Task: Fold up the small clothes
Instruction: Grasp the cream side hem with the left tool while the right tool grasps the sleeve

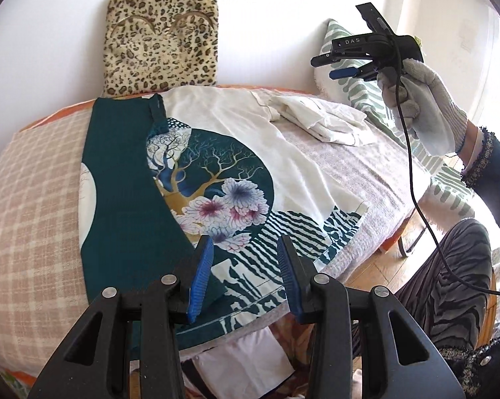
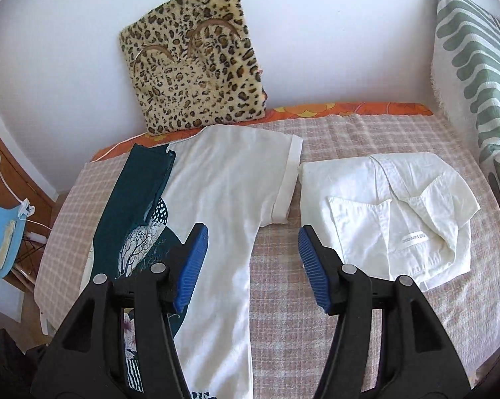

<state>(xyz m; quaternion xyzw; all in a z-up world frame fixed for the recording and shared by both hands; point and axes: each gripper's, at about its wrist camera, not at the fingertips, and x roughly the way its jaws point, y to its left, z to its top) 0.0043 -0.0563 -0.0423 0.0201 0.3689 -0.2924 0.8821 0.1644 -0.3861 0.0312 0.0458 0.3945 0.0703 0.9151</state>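
A white T-shirt with a teal tree-and-flower print [image 1: 216,179] lies spread on the checked bed cover; its left side is folded over, showing a plain teal panel [image 1: 123,179]. It also shows in the right wrist view [image 2: 223,179], with one white sleeve [image 2: 284,179] lying flat. My left gripper [image 1: 246,259] is open and empty, just above the shirt's lower hem. My right gripper [image 2: 253,252] is open and empty, held above the shirt's right side; in the left wrist view it [image 1: 329,66] is raised high in a gloved hand.
A folded white shirt [image 2: 389,212] lies to the right of the T-shirt. A leopard-print cushion [image 2: 196,63] leans on the wall behind. A green-striped pillow [image 2: 476,66] stands at the right. A blue chair [image 2: 0,232] is left of the bed.
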